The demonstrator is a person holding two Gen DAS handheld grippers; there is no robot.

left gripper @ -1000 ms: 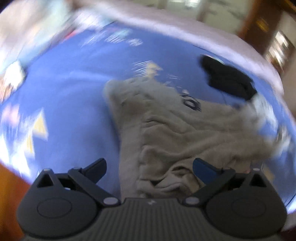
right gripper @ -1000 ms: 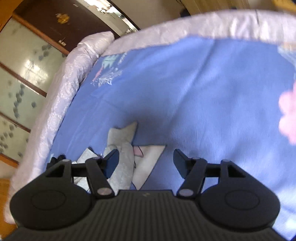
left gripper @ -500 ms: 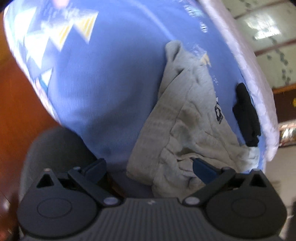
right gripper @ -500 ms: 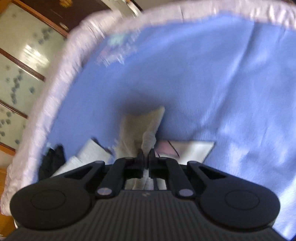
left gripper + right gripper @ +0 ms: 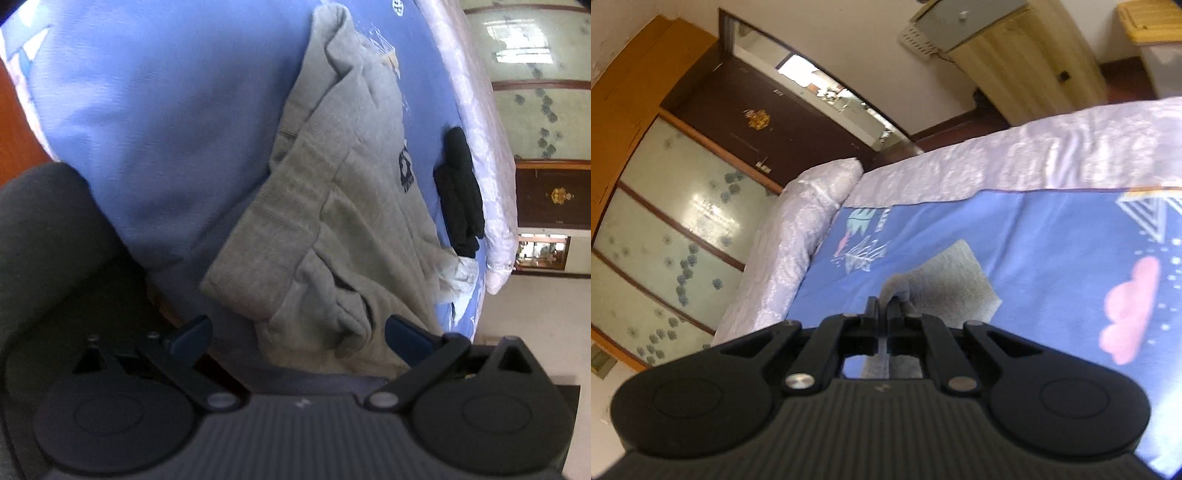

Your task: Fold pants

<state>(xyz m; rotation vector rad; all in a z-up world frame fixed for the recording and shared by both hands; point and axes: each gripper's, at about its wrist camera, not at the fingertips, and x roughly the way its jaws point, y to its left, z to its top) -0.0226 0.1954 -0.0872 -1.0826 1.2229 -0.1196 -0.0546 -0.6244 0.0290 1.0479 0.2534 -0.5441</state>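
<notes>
Crumpled grey fleece pants (image 5: pixel 332 206) sprawl on the blue printed bedsheet (image 5: pixel 166 110), long axis running toward 1 o'clock from the spread, empty left claw (image 5: pixel 298 330); the right claw (image 5: pixel 883 308) pinches one lifted hem

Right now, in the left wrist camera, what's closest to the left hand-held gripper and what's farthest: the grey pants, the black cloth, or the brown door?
From the left hand-held gripper:
1. Grey pants, bunched between its open fingers.
2. Black cloth, farther right, near the bed's edge.
3. Brown door, beyond the bed, far right.
</notes>
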